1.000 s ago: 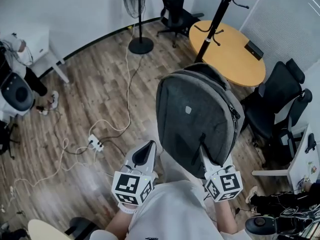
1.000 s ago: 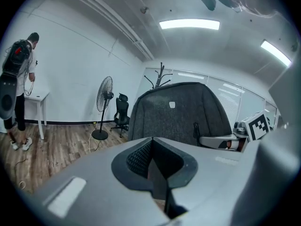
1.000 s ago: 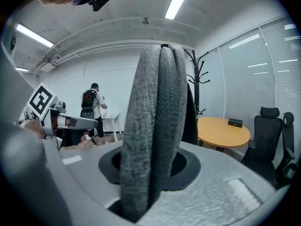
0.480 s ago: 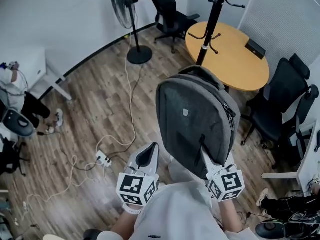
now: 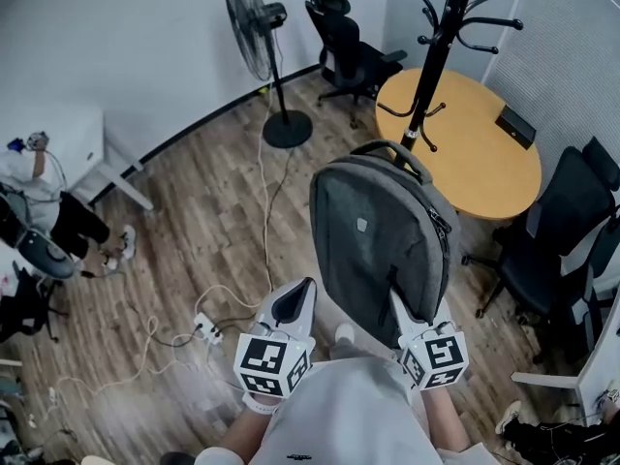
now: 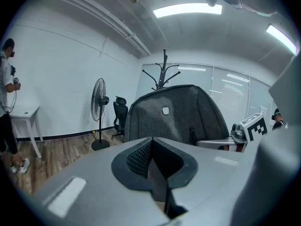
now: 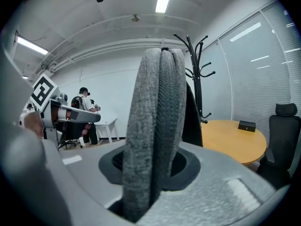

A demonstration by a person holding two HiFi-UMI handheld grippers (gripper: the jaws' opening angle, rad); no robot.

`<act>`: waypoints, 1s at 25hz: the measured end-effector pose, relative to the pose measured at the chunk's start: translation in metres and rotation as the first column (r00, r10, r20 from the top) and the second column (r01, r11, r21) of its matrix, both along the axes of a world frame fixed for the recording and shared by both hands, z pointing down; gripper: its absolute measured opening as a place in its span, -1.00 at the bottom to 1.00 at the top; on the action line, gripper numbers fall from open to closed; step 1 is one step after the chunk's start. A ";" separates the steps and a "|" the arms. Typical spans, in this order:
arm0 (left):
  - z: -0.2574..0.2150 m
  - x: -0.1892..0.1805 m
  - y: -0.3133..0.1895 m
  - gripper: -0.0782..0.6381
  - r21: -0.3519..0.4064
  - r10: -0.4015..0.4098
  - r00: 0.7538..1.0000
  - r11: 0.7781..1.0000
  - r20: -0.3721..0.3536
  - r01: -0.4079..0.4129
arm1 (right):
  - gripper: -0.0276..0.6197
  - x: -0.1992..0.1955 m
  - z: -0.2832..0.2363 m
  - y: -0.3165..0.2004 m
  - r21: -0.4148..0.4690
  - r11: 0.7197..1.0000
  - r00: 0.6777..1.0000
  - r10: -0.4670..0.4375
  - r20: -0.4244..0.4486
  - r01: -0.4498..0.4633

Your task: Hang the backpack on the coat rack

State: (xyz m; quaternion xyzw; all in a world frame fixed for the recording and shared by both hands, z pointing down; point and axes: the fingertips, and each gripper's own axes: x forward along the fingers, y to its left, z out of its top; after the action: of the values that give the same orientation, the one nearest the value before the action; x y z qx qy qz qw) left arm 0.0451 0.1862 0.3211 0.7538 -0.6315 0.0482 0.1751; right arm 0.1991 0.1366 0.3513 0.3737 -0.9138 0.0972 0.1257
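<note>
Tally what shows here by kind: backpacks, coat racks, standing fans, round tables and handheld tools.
Backpack: 1
Coat rack: 1
Standing fan: 1
Round table: 1
Tools: 2, left tool and right tool
Total: 6

Office: swivel chairs (image 5: 341, 46), round meeting table (image 5: 475, 153), coat rack (image 5: 438, 56), strip lights (image 6: 188, 9).

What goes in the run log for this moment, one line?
right tool: shut on backpack | left tool: shut, empty | backpack: held up, handle end toward coat rack | hung: not yet
</note>
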 end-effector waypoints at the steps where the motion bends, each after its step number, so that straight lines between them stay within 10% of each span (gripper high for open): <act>1: -0.001 0.000 -0.007 -0.74 0.000 -0.008 1.000 1.000 0.003 0.008 | -0.56 -0.001 -0.001 -0.008 0.001 1.000 1.000 -0.007 0.004 0.007; 25: 0.014 -0.025 -0.106 -0.74 -0.055 -0.010 1.000 0.998 -0.016 0.010 | -0.56 -0.033 0.011 -0.111 -0.054 0.998 0.999 -0.013 0.029 0.015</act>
State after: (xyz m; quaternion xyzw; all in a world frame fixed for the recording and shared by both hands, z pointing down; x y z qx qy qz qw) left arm 0.0197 0.0797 0.3352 0.7458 -0.6322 0.0585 0.2015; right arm 0.1659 0.0260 0.3620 0.3624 -0.9151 0.1264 0.1234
